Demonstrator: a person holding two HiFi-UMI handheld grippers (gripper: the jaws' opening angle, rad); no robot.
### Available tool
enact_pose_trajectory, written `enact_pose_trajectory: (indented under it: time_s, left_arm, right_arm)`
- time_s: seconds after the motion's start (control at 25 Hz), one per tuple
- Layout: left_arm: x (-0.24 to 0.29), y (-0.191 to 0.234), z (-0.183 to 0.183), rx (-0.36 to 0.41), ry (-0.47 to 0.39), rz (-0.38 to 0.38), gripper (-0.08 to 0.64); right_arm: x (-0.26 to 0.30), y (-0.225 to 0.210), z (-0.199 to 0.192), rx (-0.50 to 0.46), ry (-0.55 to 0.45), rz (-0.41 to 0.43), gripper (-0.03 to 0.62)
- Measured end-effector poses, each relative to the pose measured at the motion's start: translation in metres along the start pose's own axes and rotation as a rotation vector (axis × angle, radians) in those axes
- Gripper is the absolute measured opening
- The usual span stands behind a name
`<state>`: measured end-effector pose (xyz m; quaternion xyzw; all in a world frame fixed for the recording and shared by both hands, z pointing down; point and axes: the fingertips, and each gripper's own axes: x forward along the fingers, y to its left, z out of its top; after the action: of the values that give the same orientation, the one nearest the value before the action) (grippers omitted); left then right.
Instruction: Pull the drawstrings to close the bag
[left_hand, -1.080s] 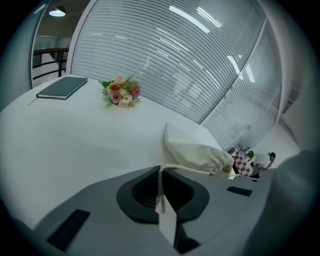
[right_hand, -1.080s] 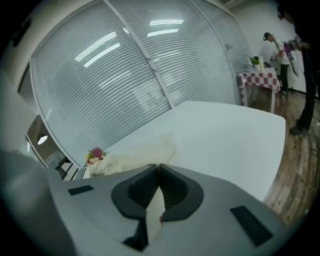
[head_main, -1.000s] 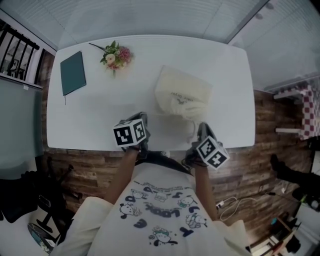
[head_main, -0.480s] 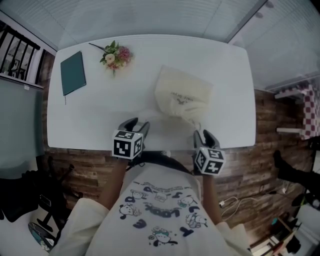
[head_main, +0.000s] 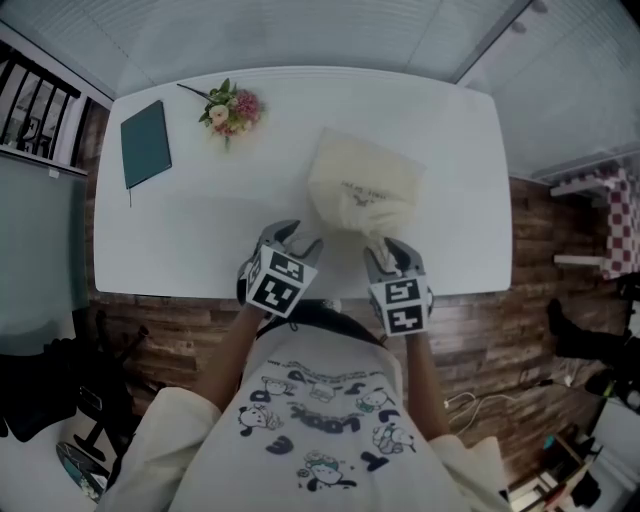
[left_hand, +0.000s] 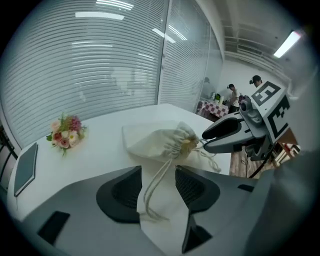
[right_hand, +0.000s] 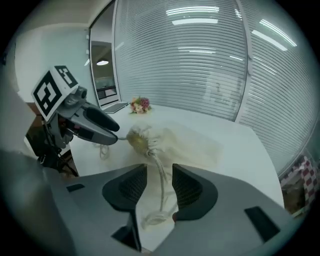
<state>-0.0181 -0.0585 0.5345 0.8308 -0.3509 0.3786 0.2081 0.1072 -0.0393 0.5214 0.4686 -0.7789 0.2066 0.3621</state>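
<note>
A white tabletop stands on a wood floor, with slatted blinds behind glass on the far side (people stand far off in the next room). A green book and a bunch of flowers lie near the far left corner. The cream bag lies right of centre, near the front edge, its gathered neck turned toward the person.

Both grippers reach in from the near edge, close together, angled down at that neck, their marker cubes tilted. The left gripper has just been opening. Its fingers stand wide, with the left cord lying loose between them. The right gripper has been opening too. Its fingers stand apart around the right cord without pinching it.

In the head view the cubes cover most of each gripper. The print on the bag is too small to read, and I cannot tell whether either cord brushes a finger.
</note>
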Motion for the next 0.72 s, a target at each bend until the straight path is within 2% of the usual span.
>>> enact_pose_trajectory:
  time_s: [0.16, 0.32, 0.4, 0.44, 0.52, 0.6, 0.72]
  left_arm:
    - [0.018, -0.009, 0.005, 0.126, 0.041, 0.005, 0.231]
    - [0.032, -0.015, -0.003, 0.213, 0.106, 0.008, 0.225]
    - [0.035, -0.014, -0.006, 0.246, 0.124, 0.031, 0.167]
    - [0.036, -0.013, -0.006, 0.261, 0.124, 0.052, 0.094]
    - [0.035, -0.013, -0.005, 0.293, 0.116, 0.084, 0.057]
    - [0.033, -0.012, -0.002, 0.309, 0.103, 0.108, 0.05]
    - [0.027, -0.006, 0.004, 0.271, 0.078, 0.157, 0.048]
  right_arm:
    - [0.015, 0.006, 0.0, -0.077, 0.041, -0.014, 0.165]
    - [0.02, 0.001, -0.003, -0.123, 0.078, -0.051, 0.076]
    - [0.02, 0.0, -0.002, -0.132, 0.08, -0.061, 0.038]
    - [0.019, 0.0, -0.001, -0.137, 0.075, -0.065, 0.029]
    - [0.016, 0.001, 0.001, -0.153, 0.069, -0.082, 0.023]
    - [0.013, -0.001, 0.0, -0.172, 0.078, -0.117, 0.02]
    - [0.012, -0.006, -0.004, -0.182, 0.093, -0.168, 0.017]
